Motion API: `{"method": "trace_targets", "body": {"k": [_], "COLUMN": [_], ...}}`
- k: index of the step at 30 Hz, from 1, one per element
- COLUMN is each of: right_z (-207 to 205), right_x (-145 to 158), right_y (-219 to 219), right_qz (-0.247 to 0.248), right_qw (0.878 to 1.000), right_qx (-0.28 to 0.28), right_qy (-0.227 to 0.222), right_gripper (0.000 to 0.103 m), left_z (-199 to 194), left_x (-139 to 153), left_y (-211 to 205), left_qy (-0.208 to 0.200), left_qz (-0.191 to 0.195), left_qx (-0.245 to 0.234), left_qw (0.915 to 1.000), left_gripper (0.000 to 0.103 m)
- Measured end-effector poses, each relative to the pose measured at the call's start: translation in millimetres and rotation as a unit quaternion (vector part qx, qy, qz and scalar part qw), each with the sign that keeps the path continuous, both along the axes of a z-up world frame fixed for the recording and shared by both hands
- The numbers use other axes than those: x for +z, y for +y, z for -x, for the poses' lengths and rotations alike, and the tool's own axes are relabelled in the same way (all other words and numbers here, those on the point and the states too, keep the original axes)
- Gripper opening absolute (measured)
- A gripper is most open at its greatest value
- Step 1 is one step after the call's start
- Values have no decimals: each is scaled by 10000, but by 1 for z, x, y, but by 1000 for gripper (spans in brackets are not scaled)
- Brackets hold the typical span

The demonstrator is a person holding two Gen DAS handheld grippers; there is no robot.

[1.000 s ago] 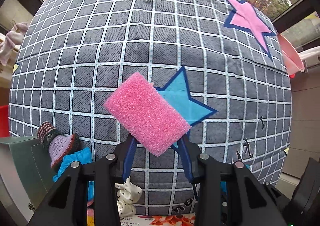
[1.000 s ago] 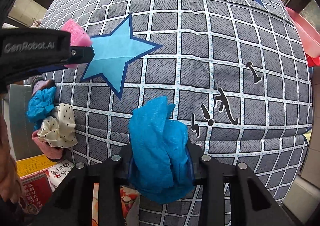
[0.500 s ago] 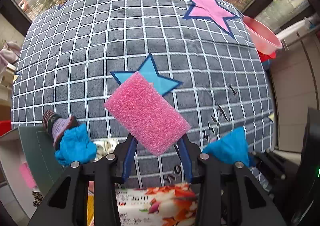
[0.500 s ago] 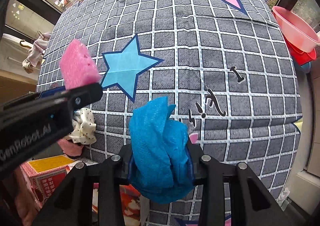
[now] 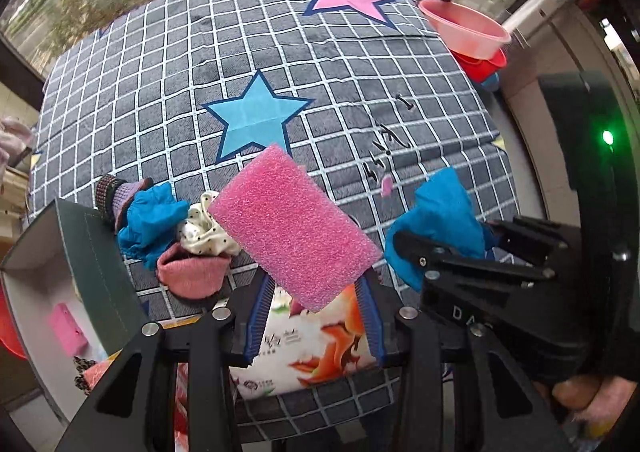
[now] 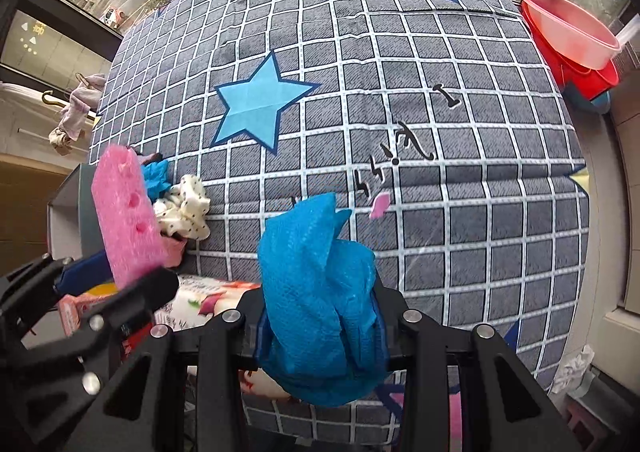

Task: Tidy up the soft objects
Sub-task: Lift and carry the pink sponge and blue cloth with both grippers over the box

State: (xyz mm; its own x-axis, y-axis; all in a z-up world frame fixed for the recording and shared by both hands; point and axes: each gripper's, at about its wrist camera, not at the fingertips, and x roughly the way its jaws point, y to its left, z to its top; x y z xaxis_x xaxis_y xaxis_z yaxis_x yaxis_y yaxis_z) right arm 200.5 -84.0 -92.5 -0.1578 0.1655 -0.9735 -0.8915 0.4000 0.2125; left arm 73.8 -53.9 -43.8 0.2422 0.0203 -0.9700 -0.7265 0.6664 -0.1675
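Note:
My left gripper [image 5: 316, 292] is shut on a pink sponge [image 5: 294, 228], held tilted above the near edge of the grid-patterned bed cover [image 5: 360, 64]. The sponge also shows in the right wrist view [image 6: 126, 212]. My right gripper [image 6: 320, 328] is shut on a crumpled blue cloth [image 6: 320, 304], which also shows in the left wrist view [image 5: 440, 224]. On the bed at near left lie a second blue cloth [image 5: 150, 218], a white dotted scrunchie [image 5: 202, 230], a pink sock [image 5: 192, 272] and a striped purple knit piece [image 5: 112, 196].
An open green-lidded box [image 5: 72, 284] stands at the left with a pink item inside. A printed tissue pack [image 5: 304, 348] lies under the left gripper. Stacked pink and red basins [image 5: 468, 32] sit beyond the bed's right edge. A small pink scrap [image 6: 378, 204] lies on the cover.
Both grippers have pulled back and risen from the bed while keeping hold of the sponge and the blue cloth. More of the bed, the box and the tissue pack has come into view.

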Motion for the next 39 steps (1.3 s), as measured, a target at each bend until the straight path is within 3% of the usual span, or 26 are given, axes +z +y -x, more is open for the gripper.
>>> {"method": "trace_targets", "body": {"k": [13,20,29,35,39], "right_z": [41,83,147,196,227], "right_x": [8,3,5,12,19], "right_y": [-63,-80,-79,-70,-60], "right_qz": [336,490,410,324,239], "right_qw": [9992,9956,9834,9675,9567], "right_qx": [208,785,1738,2475,2861], "right_qy": [37,138,325,405,471], "right_gripper": [40,40,40,40,40], "left_z": [40,79,142,192,228], "left_x": [12,6,3,8,10], "left_y": [-77,-100,-106,-93,-81], "left_qy": [-109,-97,-22,-14,-3], "left_qz": [18,110,99,11,-54], "left_qx": [-1259,-1337,-783,35,687], "left_qw": [9920,9909,9969,10000,9976], "left_gripper": [44,44,44,45,45]}}
